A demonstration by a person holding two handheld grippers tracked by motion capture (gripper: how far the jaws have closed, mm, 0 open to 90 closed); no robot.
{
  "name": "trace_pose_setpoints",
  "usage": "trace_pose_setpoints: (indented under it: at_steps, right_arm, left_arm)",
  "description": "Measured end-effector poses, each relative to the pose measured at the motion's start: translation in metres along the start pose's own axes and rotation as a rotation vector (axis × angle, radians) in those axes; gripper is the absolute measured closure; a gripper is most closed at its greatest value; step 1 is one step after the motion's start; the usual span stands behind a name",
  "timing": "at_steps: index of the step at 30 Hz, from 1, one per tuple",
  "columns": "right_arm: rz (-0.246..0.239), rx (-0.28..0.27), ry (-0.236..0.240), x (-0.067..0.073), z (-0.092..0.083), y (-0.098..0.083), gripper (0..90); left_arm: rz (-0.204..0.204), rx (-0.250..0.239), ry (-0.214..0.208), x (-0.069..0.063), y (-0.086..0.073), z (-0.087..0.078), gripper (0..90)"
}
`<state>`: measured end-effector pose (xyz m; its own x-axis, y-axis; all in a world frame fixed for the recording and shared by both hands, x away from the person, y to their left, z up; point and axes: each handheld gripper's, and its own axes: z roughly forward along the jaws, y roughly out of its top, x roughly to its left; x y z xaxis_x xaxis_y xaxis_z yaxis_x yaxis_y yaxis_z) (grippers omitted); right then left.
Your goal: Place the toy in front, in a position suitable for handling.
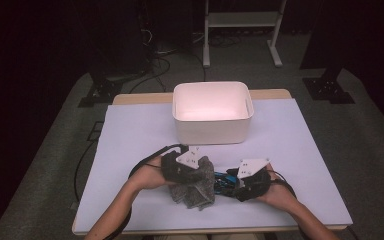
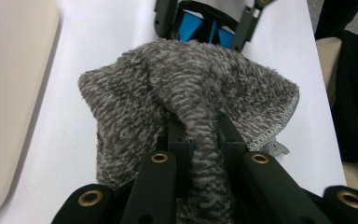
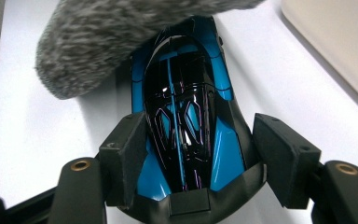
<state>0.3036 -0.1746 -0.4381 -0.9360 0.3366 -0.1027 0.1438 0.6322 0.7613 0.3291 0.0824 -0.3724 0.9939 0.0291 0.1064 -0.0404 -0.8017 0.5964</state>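
— Where are we? Start with the table [image 1: 300, 150]: its white sheet carries the white bin [image 1: 212, 119] at the far side, standing apart from everything we handle.

— Nearer to us lies the grey fluffy cloth [image 2: 186, 93], bunched on the sheet between our hands, partly draped over the nose of the blue and black toy car [image 3: 184, 116].

— And our left tool [image 2: 198, 128]?

— Clenched on a ridge of the cloth; the pile is squeezed between the jaws. We judge we are in the step of lifting the cloth off the car.

— Our right tool [image 3: 205, 140]?

— Its jaws straddle the car's tail. The left pad seems to sit against the bodywork, the right one looks just clear of it, so we would call it not yet gripping.

— Next move, then?

— We think the right tool must close squarely on the car's flanks while the left raises the cloth clear of the nose. The shiny shell may slip, so we want the pads centred first. The bin probably waits for one of them.
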Motion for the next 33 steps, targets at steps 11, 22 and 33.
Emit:
trace_pose_setpoints:
  at_steps: [11,22,33]
  right_arm:
    - [-0.104,-0.012,-0.069,0.015,-0.006,-0.001,35.3]
    - [-0.152,-0.015,-0.104,0.023,-0.008,-0.001,37.1]
    - [-0.145,-0.017,-0.105,0.023,-0.009,-0.002,38.4]
  left_arm:
    - [-0.009,0.009,-0.052,0.022,0.022,0.012,79.7]
    - [-0.046,0.060,-0.163,0.039,0.028,0.035,72.7]
    - [-0.173,0.070,-0.254,0.048,0.020,0.053,36.3]
